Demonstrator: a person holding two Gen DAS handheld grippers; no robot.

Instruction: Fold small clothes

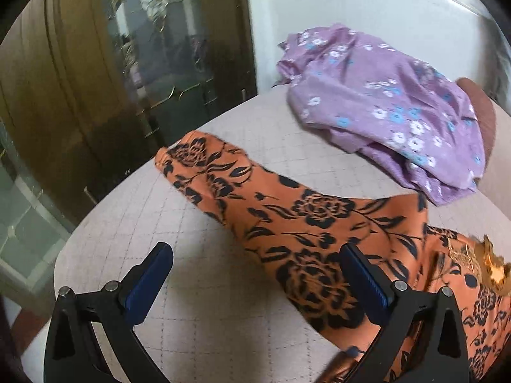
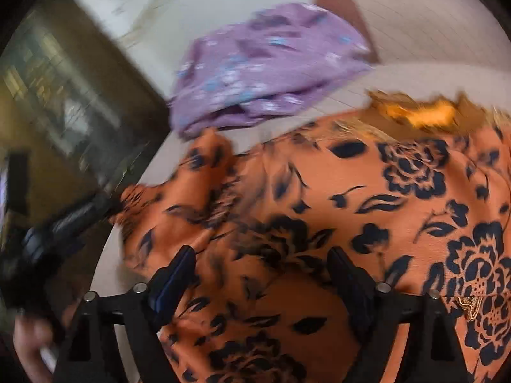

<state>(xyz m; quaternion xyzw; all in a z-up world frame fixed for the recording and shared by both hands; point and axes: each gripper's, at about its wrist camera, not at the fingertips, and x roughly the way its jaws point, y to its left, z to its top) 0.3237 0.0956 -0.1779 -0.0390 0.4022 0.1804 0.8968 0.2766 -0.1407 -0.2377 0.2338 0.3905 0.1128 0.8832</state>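
The orange floral garment point(image 1: 319, 233) is spread across the pale quilted surface point(image 1: 198, 287), with one sleeve reaching out toward the edge on the left wrist view. Black rose print all over it, and some gold trim up at what looks like the neckline, though that part gets cut off at the frame edge so I can't say much about it.

My left gripper point(image 1: 255, 281) has its jaws spread wide with nothing pinched. One finger sits over bare surface, the other over the sleeve cloth; can't tell if it's actually touching. My right gripper point(image 2: 262, 274) is spread apart too, hanging right over the body of the garment, nothing between the fingers.

Right wrist view is super smeary, so the fabric folds on the left side are hard to read, and there's a dark blurry thing at the far left that's probably my other tool.

Behind the orange one sits a crumpled purple floral garment point(image 1: 389, 108), near it but apart. A brown cushion point(image 1: 479, 108) pokes out from behind that, mostly hidden. A wooden cabinet with glass point(image 1: 127, 73) stands off past the surface edge.
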